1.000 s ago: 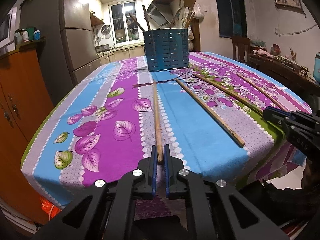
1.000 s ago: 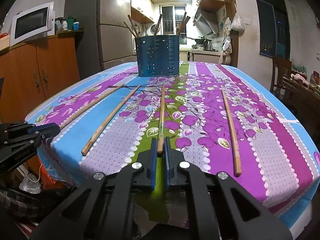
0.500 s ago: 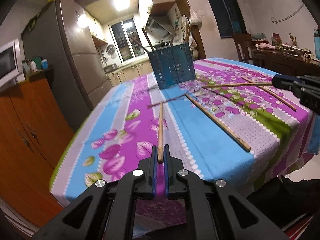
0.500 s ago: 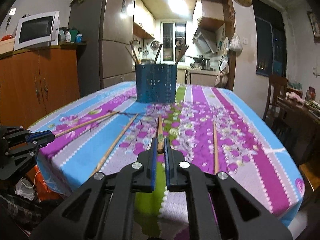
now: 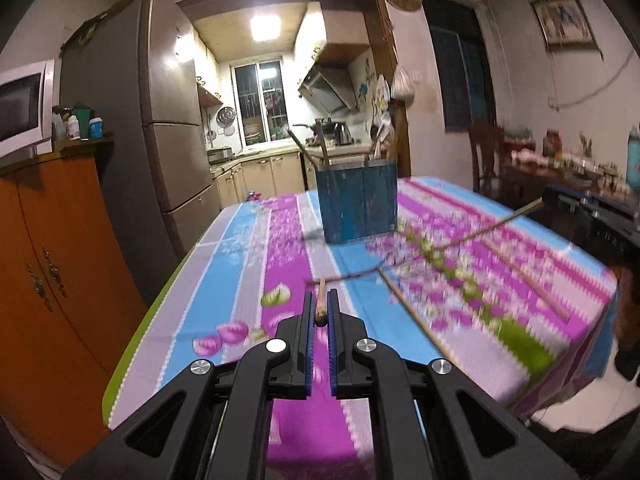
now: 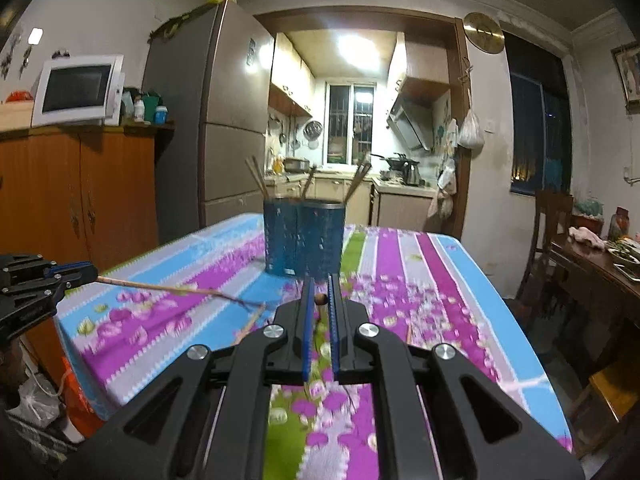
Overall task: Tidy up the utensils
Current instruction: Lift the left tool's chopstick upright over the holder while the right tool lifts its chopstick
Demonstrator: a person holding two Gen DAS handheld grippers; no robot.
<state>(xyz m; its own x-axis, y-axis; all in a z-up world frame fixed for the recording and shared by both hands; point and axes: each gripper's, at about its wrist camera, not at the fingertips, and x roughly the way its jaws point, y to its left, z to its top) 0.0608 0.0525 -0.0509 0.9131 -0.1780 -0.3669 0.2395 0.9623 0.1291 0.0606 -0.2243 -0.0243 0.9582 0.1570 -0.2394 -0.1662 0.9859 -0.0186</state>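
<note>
My left gripper [image 5: 319, 310] is shut on the end of a wooden chopstick [image 5: 320, 311], lifted off the table and pointing away. My right gripper [image 6: 319, 300] is shut on another chopstick [image 6: 320, 300], also raised. Each held chopstick shows from the side in the other view: the right one [image 5: 492, 226] and the left one [image 6: 168, 289]. The blue perforated utensil holder [image 5: 358, 202] stands at the table's far end with several chopsticks in it; it also shows in the right wrist view [image 6: 304, 236]. Two more chopsticks [image 5: 416, 320] [image 5: 528, 280] lie on the floral tablecloth.
A fridge [image 6: 208, 128] and an orange cabinet [image 6: 80, 200] with a microwave [image 6: 76, 90] stand to the left. A wooden chair [image 6: 548, 216] and a cluttered side table [image 6: 600, 256] are to the right. The kitchen lies behind the table.
Both grippers have lifted their chopsticks off the tablecloth and tilted up, so the views now look higher at the holder and the kitchen. The two other chopsticks stay on the table.
</note>
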